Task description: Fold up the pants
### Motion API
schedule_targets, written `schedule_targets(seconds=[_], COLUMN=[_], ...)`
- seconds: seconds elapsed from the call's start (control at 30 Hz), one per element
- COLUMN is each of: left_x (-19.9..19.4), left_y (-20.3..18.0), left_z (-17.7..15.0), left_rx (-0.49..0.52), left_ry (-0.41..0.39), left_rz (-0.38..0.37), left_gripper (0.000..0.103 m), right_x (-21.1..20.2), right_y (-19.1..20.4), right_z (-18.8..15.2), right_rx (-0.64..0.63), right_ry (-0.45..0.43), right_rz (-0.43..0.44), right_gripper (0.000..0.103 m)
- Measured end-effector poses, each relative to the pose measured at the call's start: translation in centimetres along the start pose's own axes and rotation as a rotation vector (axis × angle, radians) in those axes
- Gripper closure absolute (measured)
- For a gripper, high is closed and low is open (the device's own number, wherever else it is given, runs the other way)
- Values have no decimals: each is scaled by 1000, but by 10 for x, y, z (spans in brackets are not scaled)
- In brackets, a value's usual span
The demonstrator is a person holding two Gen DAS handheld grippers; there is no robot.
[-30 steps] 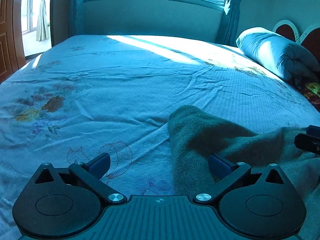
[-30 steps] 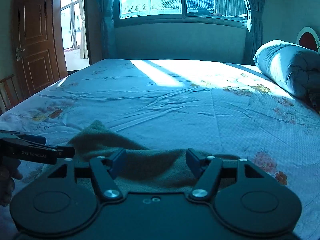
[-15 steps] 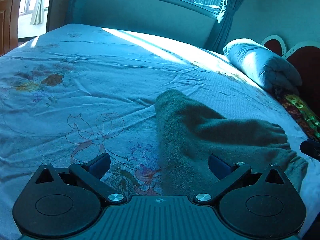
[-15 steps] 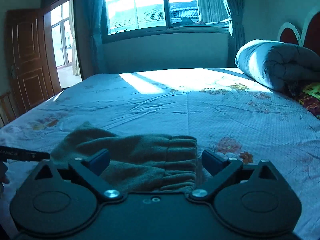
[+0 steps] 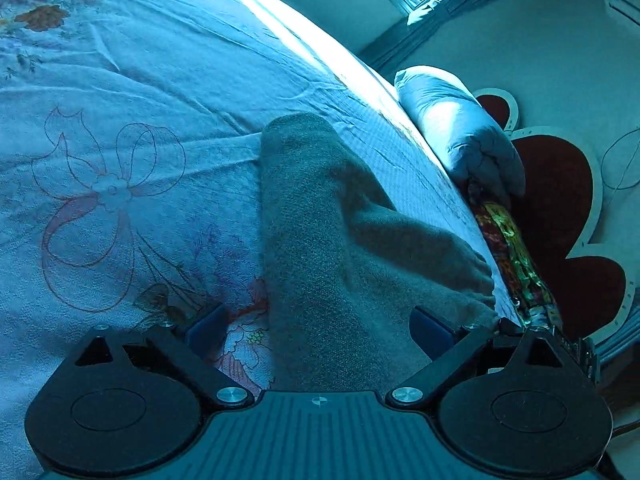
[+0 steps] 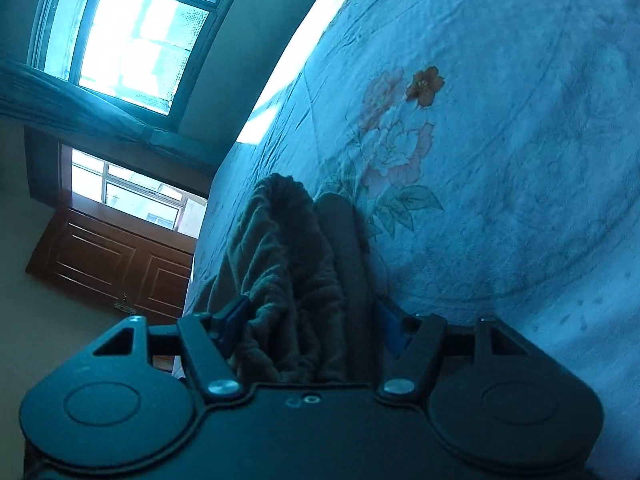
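My left tool [image 5: 316,330] hangs low over the bed [image 5: 140,128], its jaws wide apart and closing a little; the grey-green fleece pants [image 5: 320,240] run up between them, the blue right finger [image 5: 426,328] just beside or brushing the cloth, the left finger [image 5: 206,328] over bare sheet. I cannot tell if either pad presses. My right tool [image 6: 312,320] is rolled far over, so its view stands tilted; its jaws are closing with a thick bunch of the pants [image 6: 288,272] between them, and the left pad [image 6: 236,318] sits against the ruffled folds. The other pad [image 6: 390,328] is half hidden behind the cloth, so I cannot say the clamp is firm.

The pants lie folded near the bed's headboard-side edge, one flat band reaching toward the middle of the bed and a second lobe angling toward the pillow end. The printed floral sheet [image 6: 400,140] is creased all round them. A rolled blue quilt [image 5: 460,136] lies along the headboard edge, with a strip of bright patterned cloth [image 5: 512,248] wedged beside it and the dark red headboard [image 5: 560,184] behind. In the right view a window [image 6: 128,32], a curtain [image 6: 80,108] and a brown wooden door [image 6: 112,260] stand beyond the bed's far edge.

The near end of the pants is cut off by both tool bodies. Strong sun washes out a stripe of the bed.
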State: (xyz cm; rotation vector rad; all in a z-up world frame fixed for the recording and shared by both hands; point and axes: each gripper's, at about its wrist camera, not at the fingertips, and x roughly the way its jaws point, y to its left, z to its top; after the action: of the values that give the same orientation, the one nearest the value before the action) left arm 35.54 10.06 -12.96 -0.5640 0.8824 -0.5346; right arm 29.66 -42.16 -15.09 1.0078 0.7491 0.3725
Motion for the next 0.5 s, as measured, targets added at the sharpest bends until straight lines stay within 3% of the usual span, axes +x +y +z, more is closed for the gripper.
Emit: schedule_targets(seconds=[0.03,0.2,0.5], left_x=[2,5,10], left_y=[2,8,17], left_z=[1,2,11], left_rx=[-12,-43,-85], left_ry=[2,25,77], left_rz=[-9,-66,-113], left_gripper=[13,13,17], right_x=[2,5,3], right_y=[-1,-6,0], right_z=[1,13,20], right_rx=[8,38,19], right_ry=[11,80,145], right_rz=[11,52,71], right_gripper=[42,42,30])
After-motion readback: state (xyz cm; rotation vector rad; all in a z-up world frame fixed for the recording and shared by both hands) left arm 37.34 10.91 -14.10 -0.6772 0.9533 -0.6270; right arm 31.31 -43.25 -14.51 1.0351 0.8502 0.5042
